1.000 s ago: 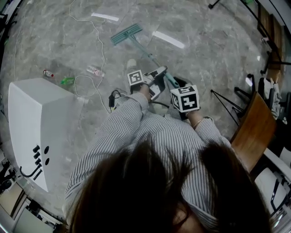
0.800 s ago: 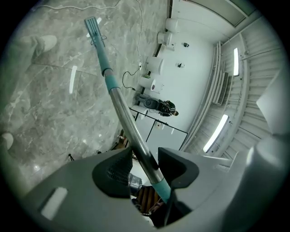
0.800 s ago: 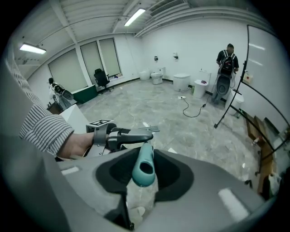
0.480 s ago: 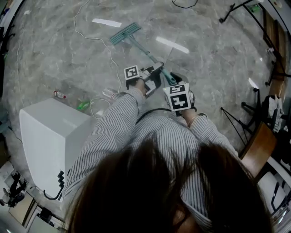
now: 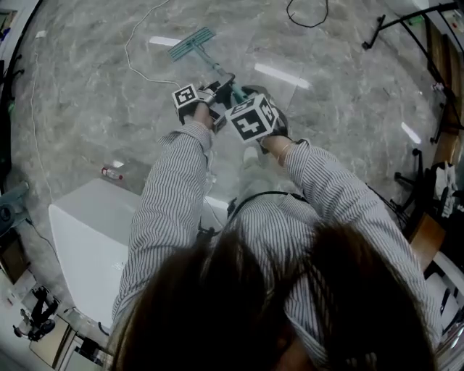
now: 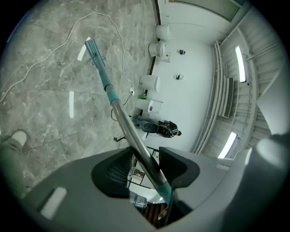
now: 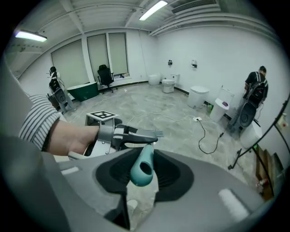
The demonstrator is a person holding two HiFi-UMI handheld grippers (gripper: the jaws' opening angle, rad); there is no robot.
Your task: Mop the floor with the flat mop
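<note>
The flat mop's teal head point(image 5: 192, 43) lies on the grey marble floor at the top of the head view. Its pole point(image 5: 216, 70) slants back to both grippers. My left gripper point(image 5: 215, 94) is shut on the metal pole point(image 6: 122, 118), which runs between its jaws out to the mop head point(image 6: 94, 49). Just behind it, my right gripper point(image 5: 245, 101) is shut on the teal handle end point(image 7: 142, 167), which pokes up between its jaws. The left gripper point(image 7: 122, 136) and the hand that holds it show ahead in the right gripper view.
A white box point(image 5: 94, 246) stands at lower left with a small bottle point(image 5: 111, 173) beside it. A white cable point(image 5: 134, 51) and a black cable point(image 5: 304, 18) lie on the floor. Stands point(image 5: 406, 22) and a chair point(image 5: 428, 232) line the right. A person point(image 7: 256, 86) stands by the far wall.
Both grippers have moved forward and left with the mop, and its head has slid farther out over the floor. The white box now lies farther back in the view.
</note>
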